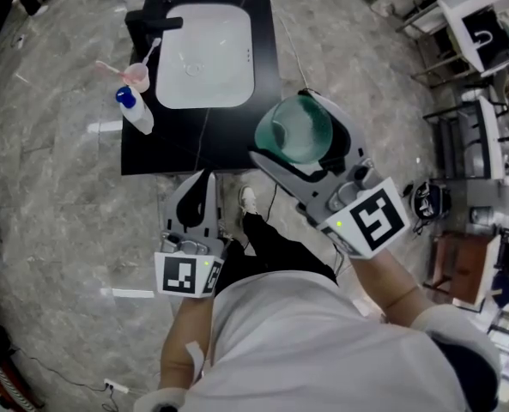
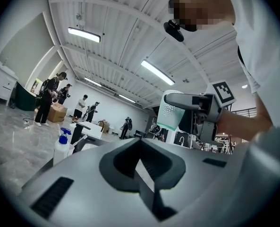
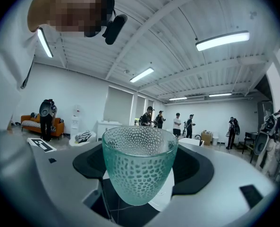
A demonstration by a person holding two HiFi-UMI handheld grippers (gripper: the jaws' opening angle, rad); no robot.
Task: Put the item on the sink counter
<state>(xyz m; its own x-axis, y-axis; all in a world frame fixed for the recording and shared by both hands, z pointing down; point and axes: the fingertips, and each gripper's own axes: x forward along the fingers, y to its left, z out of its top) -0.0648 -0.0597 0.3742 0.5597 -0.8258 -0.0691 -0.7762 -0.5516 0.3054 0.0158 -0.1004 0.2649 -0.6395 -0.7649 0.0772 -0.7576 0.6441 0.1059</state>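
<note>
A green dimpled glass cup (image 1: 293,127) sits upright between the jaws of my right gripper (image 1: 304,142), which is shut on it. It hangs above the front right corner of the black sink counter (image 1: 202,148). In the right gripper view the cup (image 3: 139,167) fills the space between the jaws of the right gripper (image 3: 140,178). My left gripper (image 1: 198,194) is shut and empty, just off the counter's front edge. The left gripper view shows the left gripper (image 2: 140,168) with its jaws closed together, and the cup (image 2: 170,111) held in the air to the right.
A white basin (image 1: 207,54) with a black faucet (image 1: 151,24) takes up the counter's far part. A pink cup with a toothbrush (image 1: 136,75) and a blue-capped bottle (image 1: 136,110) stand at its left edge. Racks and carts (image 1: 486,136) stand right. Several people stand far off.
</note>
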